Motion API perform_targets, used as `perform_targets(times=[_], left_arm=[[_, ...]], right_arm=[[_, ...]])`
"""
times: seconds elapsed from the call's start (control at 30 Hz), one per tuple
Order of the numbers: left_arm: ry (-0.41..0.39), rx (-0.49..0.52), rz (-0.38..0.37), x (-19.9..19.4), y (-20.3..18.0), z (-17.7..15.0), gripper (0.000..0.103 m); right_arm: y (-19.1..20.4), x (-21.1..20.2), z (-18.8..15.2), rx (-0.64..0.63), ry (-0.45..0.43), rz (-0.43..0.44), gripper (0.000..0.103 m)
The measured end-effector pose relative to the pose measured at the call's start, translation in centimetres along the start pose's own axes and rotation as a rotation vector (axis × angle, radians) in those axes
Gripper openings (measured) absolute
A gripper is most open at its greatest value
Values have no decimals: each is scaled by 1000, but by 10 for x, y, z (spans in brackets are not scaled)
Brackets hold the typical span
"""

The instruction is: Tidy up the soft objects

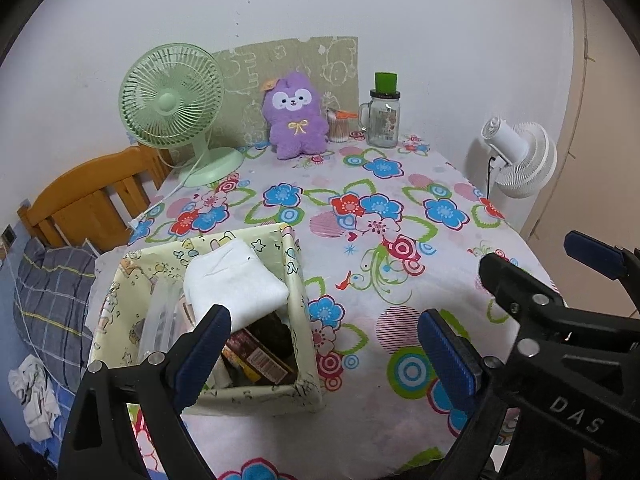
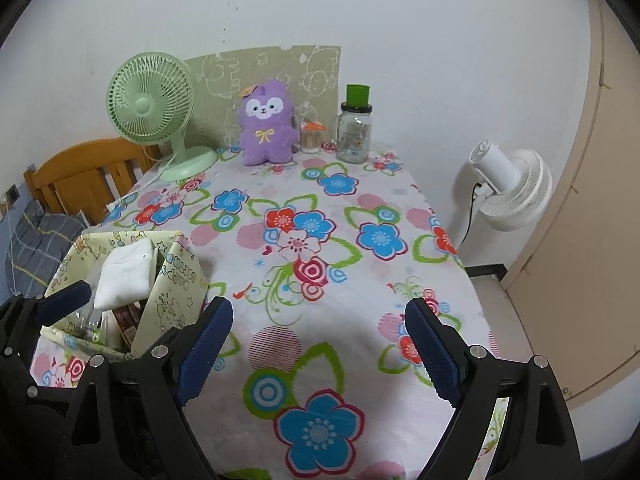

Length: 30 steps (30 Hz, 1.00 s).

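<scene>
A purple plush toy (image 1: 294, 118) (image 2: 266, 122) sits upright at the far edge of the flowered table, leaning on a green printed board. A cartoon-print fabric box (image 1: 298, 300) (image 2: 176, 292) stands at the near left, with a folded white cloth (image 1: 234, 276) (image 2: 124, 272) lying on top of packets and clear plastic inside it. My left gripper (image 1: 326, 360) is open and empty, its left finger over the box's near corner. My right gripper (image 2: 320, 350) is open and empty above the bare tablecloth, to the right of the box.
A green desk fan (image 1: 172, 96) stands at the back left. A glass jar with a green lid (image 1: 384, 120) and a cotton-swab tub (image 1: 338, 126) stand beside the plush. A white fan (image 2: 508, 184) is off the table's right edge. A wooden headboard (image 1: 88, 200) and bedding lie left.
</scene>
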<state>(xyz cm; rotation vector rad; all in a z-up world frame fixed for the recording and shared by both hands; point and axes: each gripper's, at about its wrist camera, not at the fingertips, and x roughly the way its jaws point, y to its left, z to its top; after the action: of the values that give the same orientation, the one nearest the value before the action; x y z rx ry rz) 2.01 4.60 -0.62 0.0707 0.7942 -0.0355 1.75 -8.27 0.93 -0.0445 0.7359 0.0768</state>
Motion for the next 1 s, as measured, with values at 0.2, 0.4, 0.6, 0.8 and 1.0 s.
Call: perform_targets(times=[0.2, 0.4, 0.6, 0.8, 1.0], left_arm=[[-27, -8, 11, -16, -5, -8, 97], [-69, -21, 18, -31, -5, -14, 101], [-93, -40, 43, -44, 1, -22, 103], [-111, -51, 47, -51, 6, -28, 103], [-115, -55, 46, -50, 14, -30, 103]], right_arm=[[-13, -17, -10, 12, -33, -6, 95], [-23, -31, -17, 25, -72, -31, 96], [-27, -39, -24, 42, -89, -32, 97], [-23, -45, -28, 49, -107, -33, 97], [-17, -43, -30, 60, -115, -34, 97]])
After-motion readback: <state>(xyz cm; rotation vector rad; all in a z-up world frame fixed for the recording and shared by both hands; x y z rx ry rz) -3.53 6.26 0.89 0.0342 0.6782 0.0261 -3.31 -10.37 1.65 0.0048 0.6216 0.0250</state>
